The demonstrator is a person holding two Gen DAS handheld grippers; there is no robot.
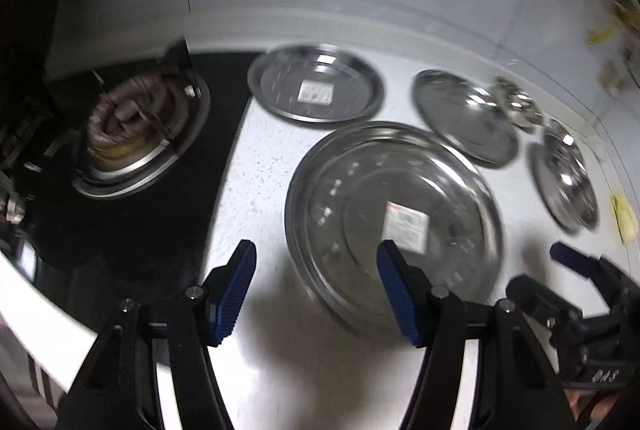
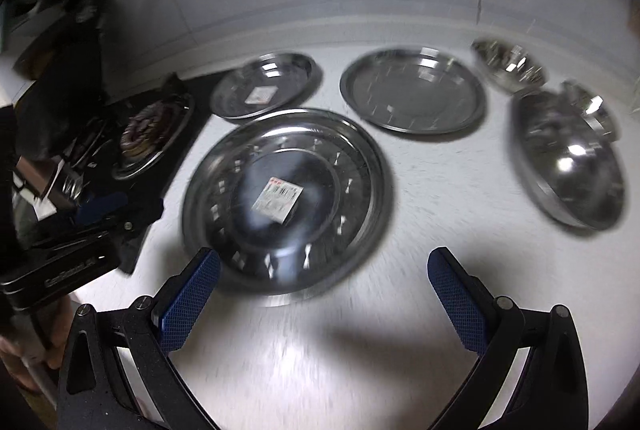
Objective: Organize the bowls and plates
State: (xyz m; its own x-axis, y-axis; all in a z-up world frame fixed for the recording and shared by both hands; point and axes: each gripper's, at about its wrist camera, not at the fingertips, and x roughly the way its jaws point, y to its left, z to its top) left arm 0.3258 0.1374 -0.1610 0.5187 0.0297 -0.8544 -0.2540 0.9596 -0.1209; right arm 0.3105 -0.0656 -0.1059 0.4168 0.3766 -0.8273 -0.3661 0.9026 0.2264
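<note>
- The left gripper has its jaws spread wide and holds nothing. The near rim of the big plate lies right by its right jaw.
- The right gripper is spread wide too. The big plate sits just ahead, nearer its left jaw.
- All plates lie flat, open side up, on the white surface.
- Farther back are a small plate, a wide plate and a bowl.
- The left view shows the burner more clearly.
</note>
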